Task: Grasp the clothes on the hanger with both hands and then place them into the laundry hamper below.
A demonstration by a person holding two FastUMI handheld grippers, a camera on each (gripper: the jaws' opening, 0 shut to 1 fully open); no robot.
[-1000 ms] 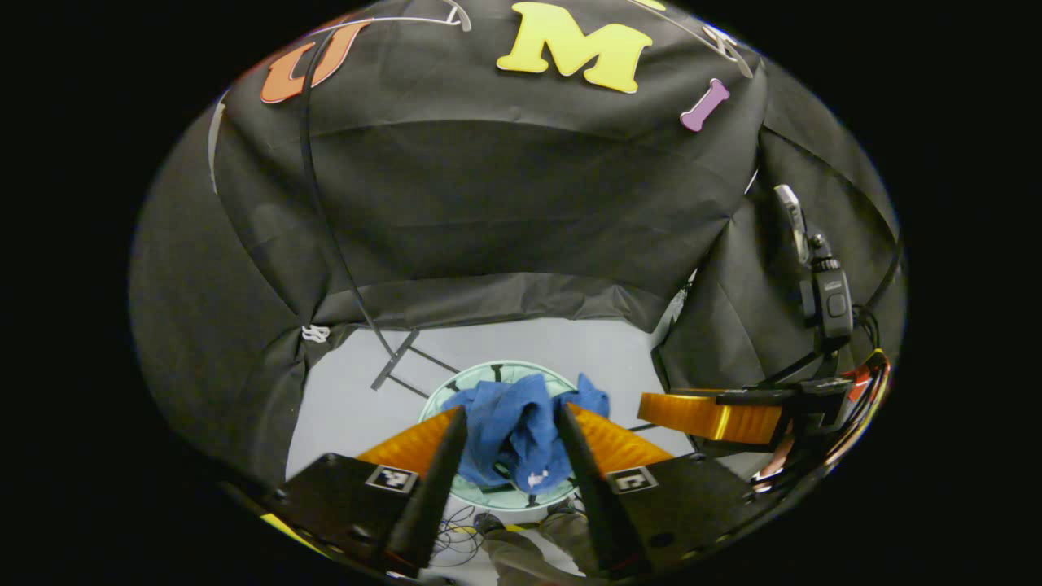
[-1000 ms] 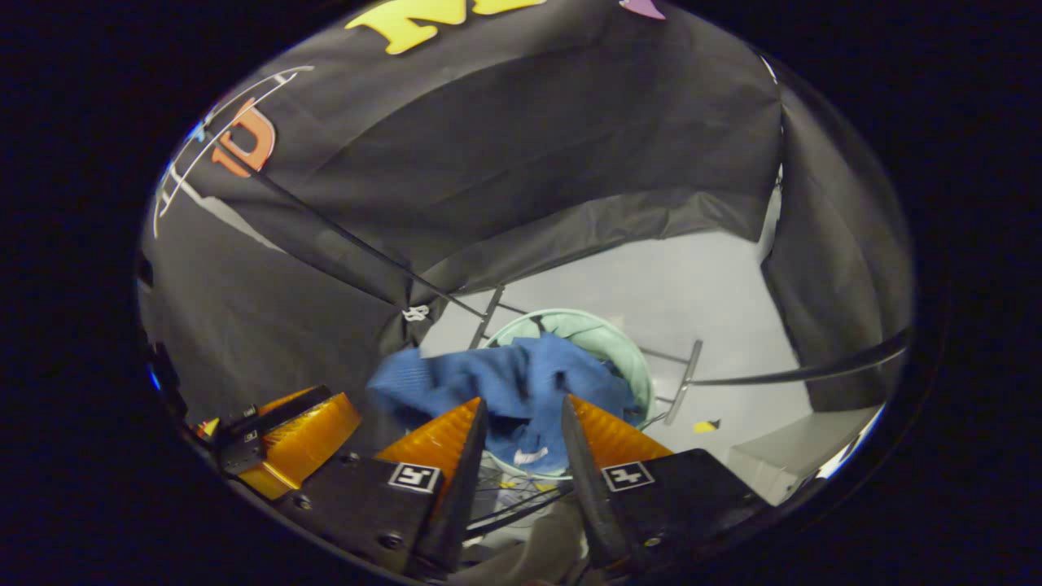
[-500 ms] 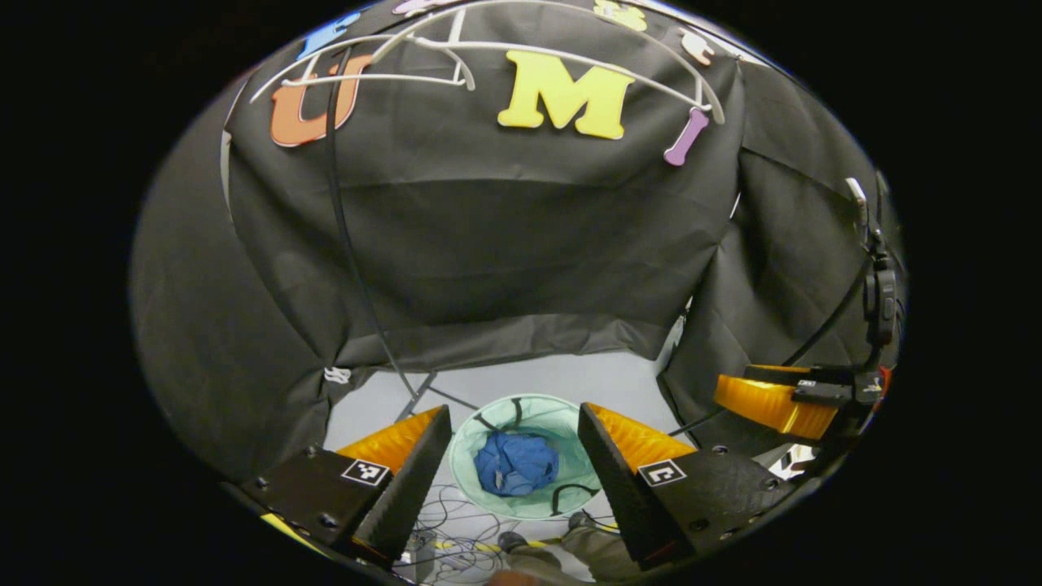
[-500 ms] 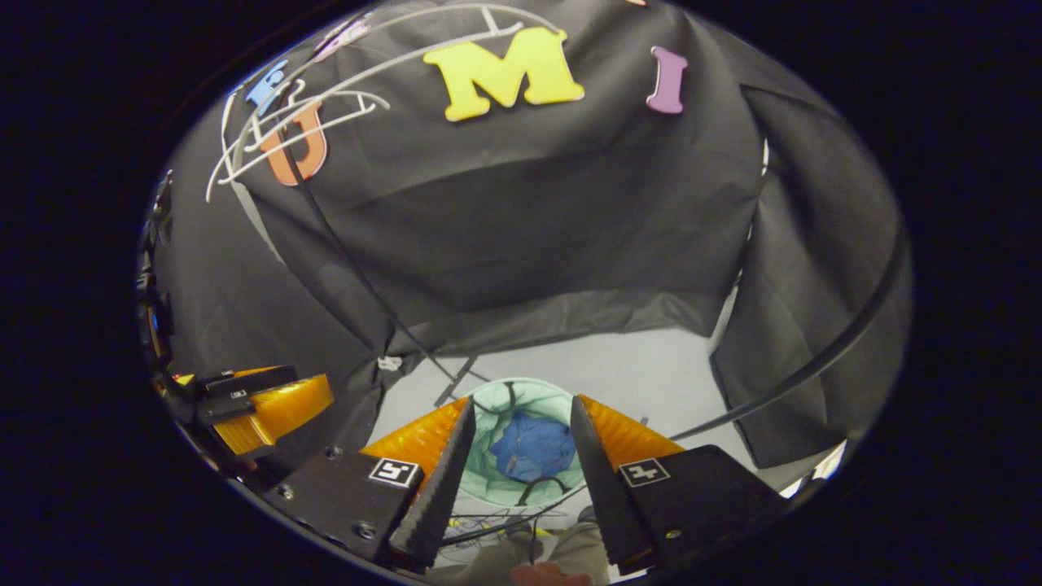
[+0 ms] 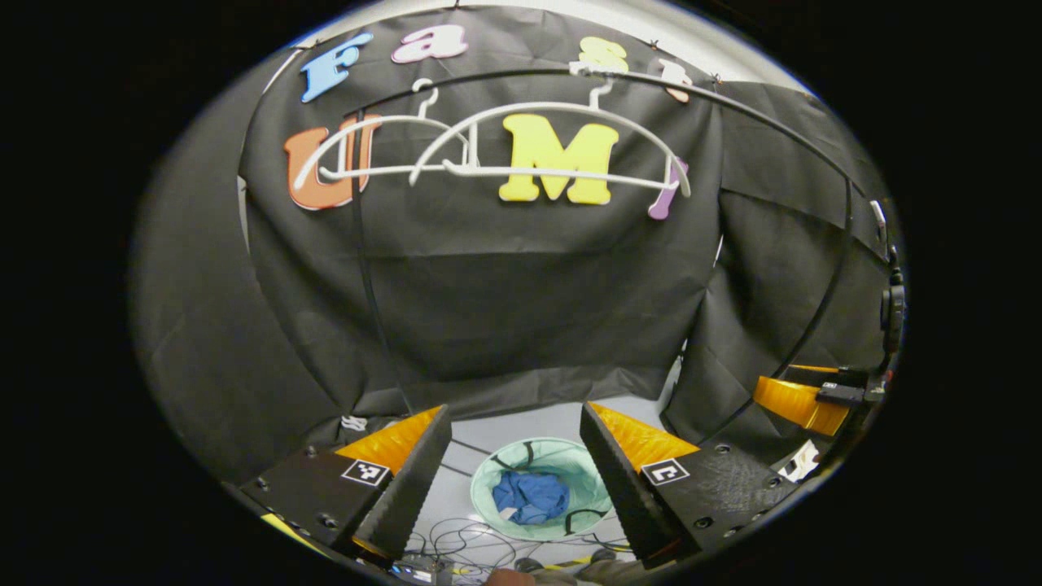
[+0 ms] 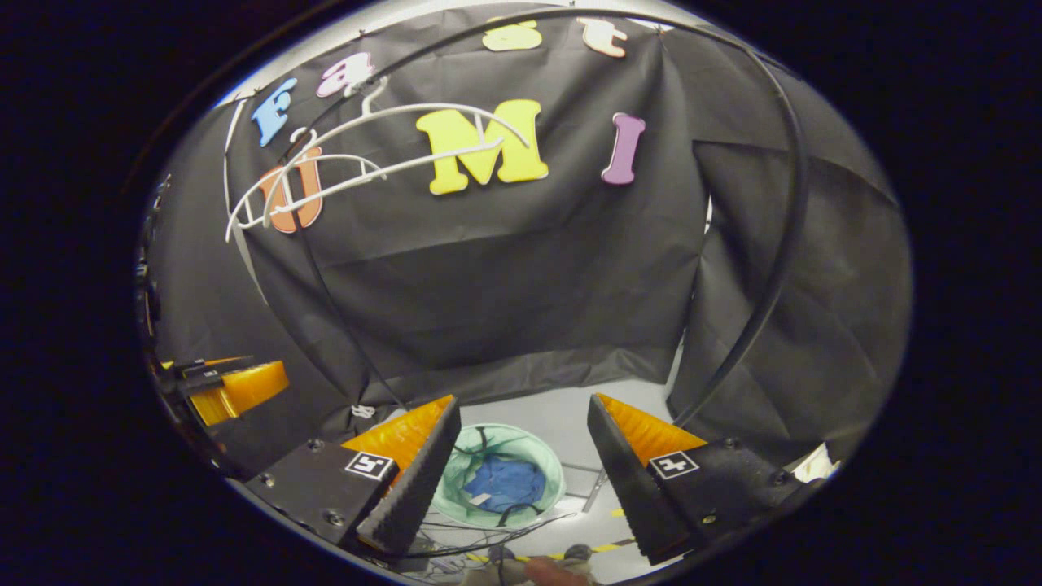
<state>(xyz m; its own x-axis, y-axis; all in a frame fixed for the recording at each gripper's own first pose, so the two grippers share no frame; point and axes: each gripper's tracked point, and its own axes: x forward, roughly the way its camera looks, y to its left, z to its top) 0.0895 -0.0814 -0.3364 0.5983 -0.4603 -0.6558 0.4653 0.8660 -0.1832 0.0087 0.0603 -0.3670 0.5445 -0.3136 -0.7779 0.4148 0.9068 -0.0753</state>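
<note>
Jaws on both grippers are standing wide apart and gripping nothing: the left gripper (image 5: 511, 480) and the right gripper (image 6: 521, 472) are each hanging high over the hamper (image 5: 488, 496), which is sitting on the pale floor (image 6: 562, 411) far below, framed between the fingers in both views. Lying bunched at the bottom of the hamper is the blue garment (image 5: 531, 496), with a small pale tag showing on it that is too small to read. Up on the rail, two white hangers (image 5: 488, 150) are hanging bare. By my reckoning the drop is done and nothing is left to grasp, so the next move is calling only for the hands to ease back. Square black-and-white markers (image 5: 364, 471) are sitting on the gripper bodies; they carry a pattern, not words.
</note>
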